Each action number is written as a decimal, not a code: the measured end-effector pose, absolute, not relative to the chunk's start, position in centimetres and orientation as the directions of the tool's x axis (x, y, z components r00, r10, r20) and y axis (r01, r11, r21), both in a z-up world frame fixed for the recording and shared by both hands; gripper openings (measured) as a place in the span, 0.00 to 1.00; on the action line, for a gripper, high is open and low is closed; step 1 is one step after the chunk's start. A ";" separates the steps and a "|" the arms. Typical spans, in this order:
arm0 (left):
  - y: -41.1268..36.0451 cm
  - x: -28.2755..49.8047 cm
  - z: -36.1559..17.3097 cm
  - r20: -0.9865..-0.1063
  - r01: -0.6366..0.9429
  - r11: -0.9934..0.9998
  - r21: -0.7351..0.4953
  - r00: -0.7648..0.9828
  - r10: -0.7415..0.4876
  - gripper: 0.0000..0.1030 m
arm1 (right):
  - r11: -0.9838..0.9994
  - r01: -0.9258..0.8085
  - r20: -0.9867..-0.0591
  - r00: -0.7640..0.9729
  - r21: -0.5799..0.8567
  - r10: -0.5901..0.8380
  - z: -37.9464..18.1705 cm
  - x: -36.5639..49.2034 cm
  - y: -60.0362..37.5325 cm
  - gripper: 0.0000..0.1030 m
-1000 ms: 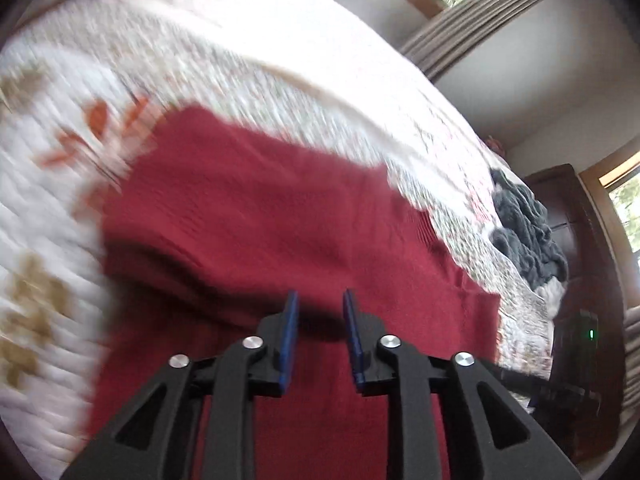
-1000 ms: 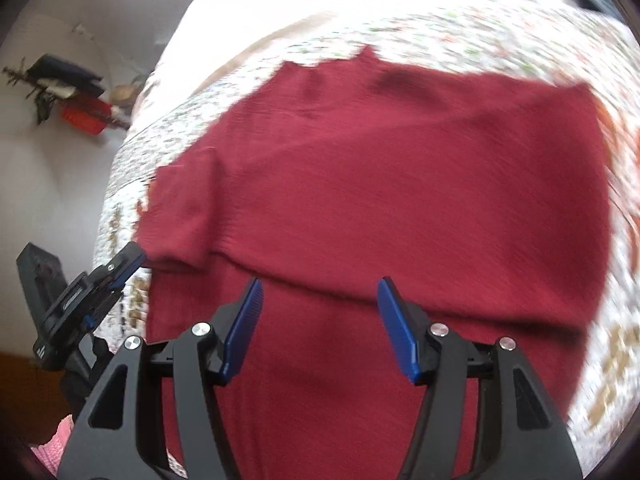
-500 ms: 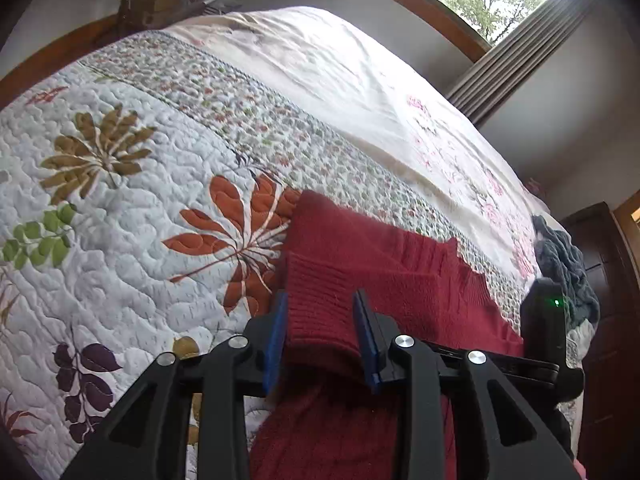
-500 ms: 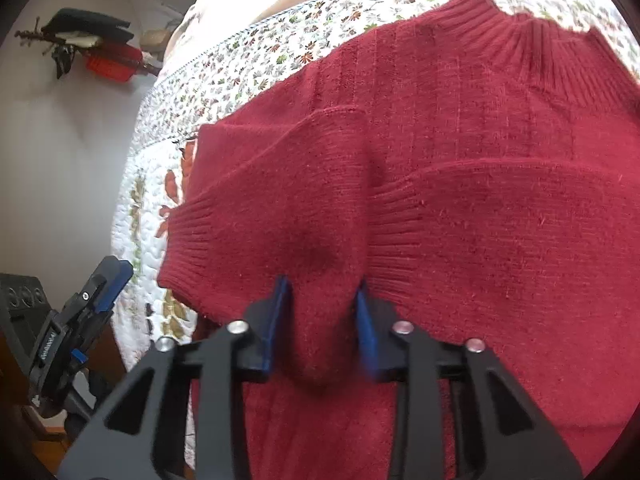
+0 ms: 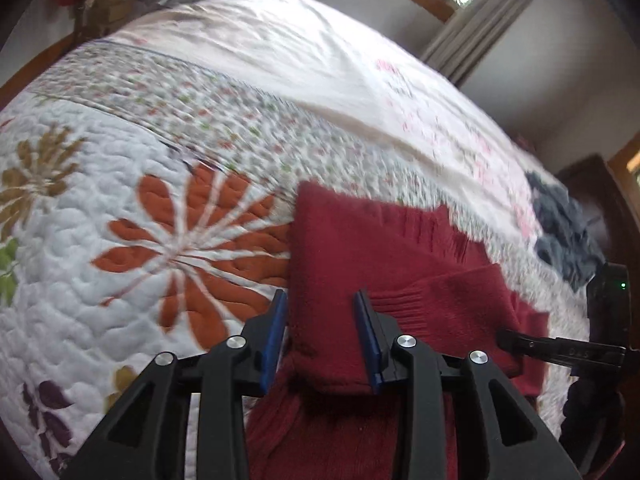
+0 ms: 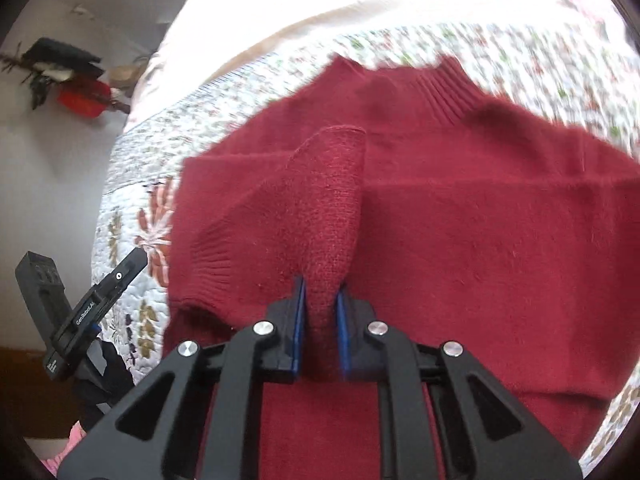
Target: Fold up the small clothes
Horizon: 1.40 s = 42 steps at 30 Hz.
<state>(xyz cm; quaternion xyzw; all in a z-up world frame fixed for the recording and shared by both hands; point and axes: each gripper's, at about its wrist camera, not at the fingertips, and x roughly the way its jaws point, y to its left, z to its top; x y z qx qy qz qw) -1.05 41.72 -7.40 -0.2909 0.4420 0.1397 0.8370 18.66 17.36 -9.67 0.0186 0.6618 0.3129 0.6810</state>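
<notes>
Left gripper (image 5: 322, 330): jaws closed on the red sweater (image 5: 400, 280) fold, sweater spreading toward 2 o'clock.
Right gripper (image 6: 321, 322): jaws pinching a sweater ridge running toward 12 o'clock.
Quilt (image 5: 120, 160): beneath.

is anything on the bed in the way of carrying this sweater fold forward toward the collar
Nothing visible. Both tools, left and right, are shut on the red sweater, and the knit ahead up to the collar lies bare. The grey garment sits apart on the quilt.

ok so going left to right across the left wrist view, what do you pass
orange flower on the quilt → left claw pinching the red sweater → grey clothes → right claw's tip at the far right
</notes>
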 end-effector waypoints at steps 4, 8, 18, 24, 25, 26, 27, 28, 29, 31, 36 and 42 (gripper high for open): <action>40.9 0.6 -10.1 -0.867 -0.483 0.825 -0.293 0.498 -0.016 0.34 | 0.827 -0.384 -0.908 -0.084 0.411 0.412 -12.2 18.5 17.1 0.13; 41.2 0.8 -11.7 -0.884 -0.487 0.823 -0.293 0.466 -0.039 0.36 | 0.833 -0.372 -0.909 -0.085 0.409 0.409 -13.4 18.4 17.2 0.15; 42.5 0.1 -10.4 -0.875 -0.495 0.792 -0.356 0.475 -0.096 0.37 | 0.830 -0.488 -0.933 0.081 0.269 0.350 -9.5 16.9 18.6 0.35; 43.8 -1.0 -8.5 -0.872 -0.507 0.785 -0.357 0.482 -0.085 0.45 | 0.640 -0.727 -0.920 0.030 0.249 0.392 -7.6 12.0 24.2 0.46; 43.9 -1.1 -8.4 -0.873 -0.506 0.786 -0.355 0.481 -0.084 0.45 | 0.614 -0.755 -0.926 0.023 0.232 0.378 -8.0 11.2 25.2 0.46; 43.9 -1.1 -8.4 -0.873 -0.506 0.787 -0.354 0.480 -0.084 0.45 | 0.600 -0.772 -0.931 0.029 0.210 0.363 -8.3 10.7 26.0 0.46; 44.0 -1.2 -8.3 -0.875 -0.506 0.787 -0.353 0.477 -0.085 0.45 | 0.584 -0.789 -0.937 0.033 0.189 0.348 -8.8 10.1 26.9 0.46; 44.0 -1.2 -8.3 -0.875 -0.505 0.787 -0.354 0.476 -0.087 0.45 | 0.574 -0.796 -0.938 0.022 0.194 0.347 -9.2 10.0 27.6 0.46; 44.0 -1.3 -8.3 -0.875 -0.503 0.788 -0.355 0.477 -0.090 0.45 | 0.569 -0.797 -0.938 0.010 0.202 0.346 -9.6 9.8 28.0 0.46; 43.9 -1.2 -8.4 -0.876 -0.497 0.794 -0.349 0.474 -0.088 0.45 | 0.574 -0.796 -0.945 0.010 0.190 0.326 -10.6 9.9 28.8 0.46; 43.0 -0.7 -9.2 -0.885 -0.487 0.807 -0.334 0.456 -0.091 0.45 | 0.609 -0.763 -0.942 0.001 0.216 0.336 -11.3 11.1 28.4 0.14; 41.8 0.0 -10.3 -0.906 -0.468 0.841 -0.271 0.418 -0.060 0.46 | 0.707 -0.541 -0.852 -0.037 0.456 0.522 -9.2 14.5 21.7 0.07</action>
